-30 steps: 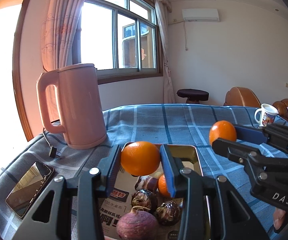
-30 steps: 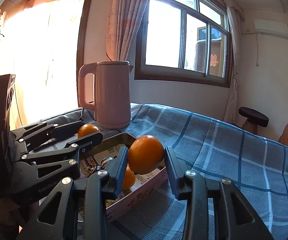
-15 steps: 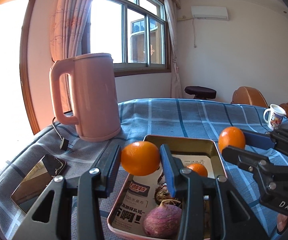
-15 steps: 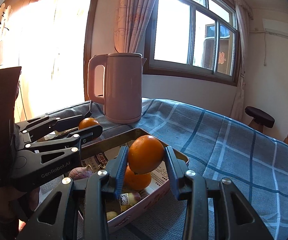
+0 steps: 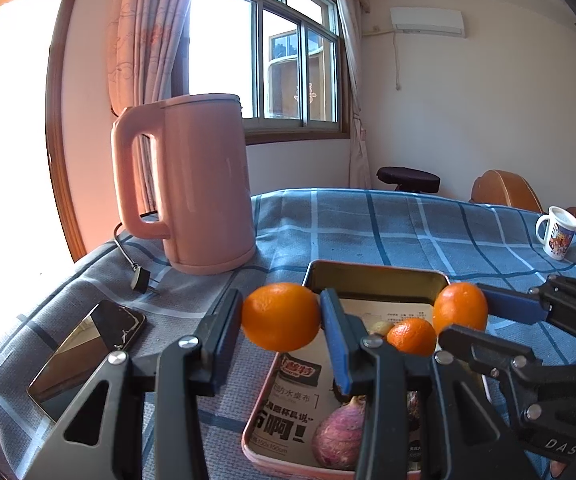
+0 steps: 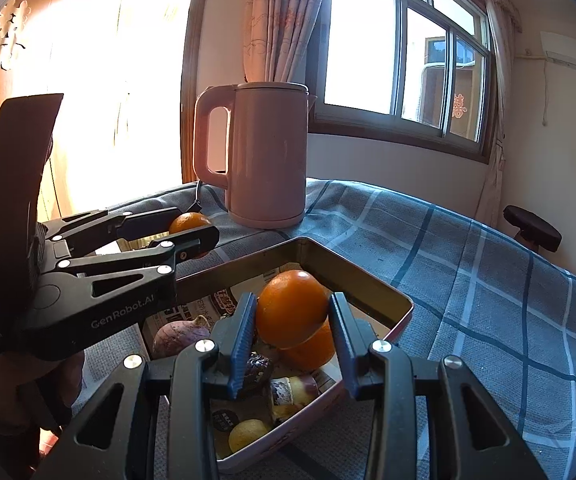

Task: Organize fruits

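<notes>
Nearest the left wrist camera, the left tongs [image 5: 281,316] pinch an orange [image 5: 281,316] between their pads, holding it in the air over the near left edge of the tray [image 5: 375,278], above the blue checked cloth of the worktop [image 5: 367,220]. Seen from the right wrist camera, the right tongs [image 6: 292,310] likewise pinch a second orange [image 6: 292,310], held above the tray's inside. In the tray, lined with printed paper, lie a purple bulb [image 5: 337,434], a third orange [image 5: 411,336], dark wrapped pieces and a small yellow fruit [image 6: 248,434]. To the left of the tray a phone [image 5: 88,354] lies flat on the cloth with a plug [image 5: 142,280] just beyond it. Farther back stands a pink kettle [image 5: 192,184], and a white mug [image 5: 557,238] sits well apart at the far right. Behind are a window [image 5: 264,44] and curtains.
</notes>
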Demonstrator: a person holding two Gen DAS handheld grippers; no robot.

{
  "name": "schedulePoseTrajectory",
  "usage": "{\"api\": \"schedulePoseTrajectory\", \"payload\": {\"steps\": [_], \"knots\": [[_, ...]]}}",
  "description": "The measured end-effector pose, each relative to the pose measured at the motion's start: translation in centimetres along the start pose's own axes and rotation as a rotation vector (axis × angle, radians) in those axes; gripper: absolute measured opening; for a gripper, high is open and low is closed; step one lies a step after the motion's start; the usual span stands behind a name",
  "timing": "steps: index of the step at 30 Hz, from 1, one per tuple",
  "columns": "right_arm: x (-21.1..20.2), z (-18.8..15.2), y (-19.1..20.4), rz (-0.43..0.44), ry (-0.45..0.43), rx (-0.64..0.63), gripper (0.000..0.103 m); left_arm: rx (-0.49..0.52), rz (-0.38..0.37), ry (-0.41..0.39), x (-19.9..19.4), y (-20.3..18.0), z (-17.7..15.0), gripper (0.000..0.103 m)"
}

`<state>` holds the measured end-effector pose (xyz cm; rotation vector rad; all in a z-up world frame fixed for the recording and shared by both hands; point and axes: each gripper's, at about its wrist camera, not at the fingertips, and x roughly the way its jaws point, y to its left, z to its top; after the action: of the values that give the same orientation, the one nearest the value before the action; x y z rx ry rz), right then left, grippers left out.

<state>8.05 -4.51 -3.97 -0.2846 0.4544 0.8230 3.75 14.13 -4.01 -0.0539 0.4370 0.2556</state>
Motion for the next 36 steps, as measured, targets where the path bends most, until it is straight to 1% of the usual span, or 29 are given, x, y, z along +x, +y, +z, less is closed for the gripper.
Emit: {"api": "schedulePoseTrajectory", "payload": {"steps": [13,22,23,24,25,26,27,28,30,32,36], "knots": [[1.4,-0.9,1.1,0.037,0.066,-0.021,0.04,0.008,-0.005,0.025,0.4,-0.1,-0.4,0.042],[2.0,-1.3,1.3,0.056,0.105,-0.015,0.04,0.037,-0.014,0.078,1.0,-0.6,-0.5,0.043],[2.0,-1.3,1.3,0.059,0.109,-0.012,0.04,0.039,-0.016,0.077,0.9,-0.7,-0.5,0.047],[2.1,-1.3,1.3,0.06,0.114,-0.011,0.041,0.043,-0.013,0.079,0.9,-0.7,-0.6,0.047],[2.1,-1.4,1.3,0.06,0.118,-0.014,0.047,0.045,-0.014,0.081,0.9,-0.8,-0.6,0.047],[2.1,-1.4,1.4,0.058,0.12,-0.019,0.051,0.046,-0.012,0.081,0.8,-0.9,-0.6,0.051],[1.9,-1.5,1.5,0.054,0.117,-0.025,0.057,0.045,-0.011,0.078,0.7,-0.9,-0.6,0.055],[1.9,-1.5,1.6,0.051,0.111,-0.03,0.059,0.044,-0.01,0.075,0.5,-0.9,-0.6,0.058],[1.5,-1.4,1.7,0.044,0.103,-0.034,0.059,0.038,-0.002,0.06,0.0,-0.8,-0.5,0.07],[1.0,-1.3,1.6,0.034,0.094,-0.037,0.059,0.027,-0.007,0.034,-0.9,-0.6,-0.2,0.076],[-0.2,-1.3,0.9,0.0,0.076,-0.021,0.059,0.004,-0.015,-0.021,-2.6,-0.2,0.7,0.084]]}}
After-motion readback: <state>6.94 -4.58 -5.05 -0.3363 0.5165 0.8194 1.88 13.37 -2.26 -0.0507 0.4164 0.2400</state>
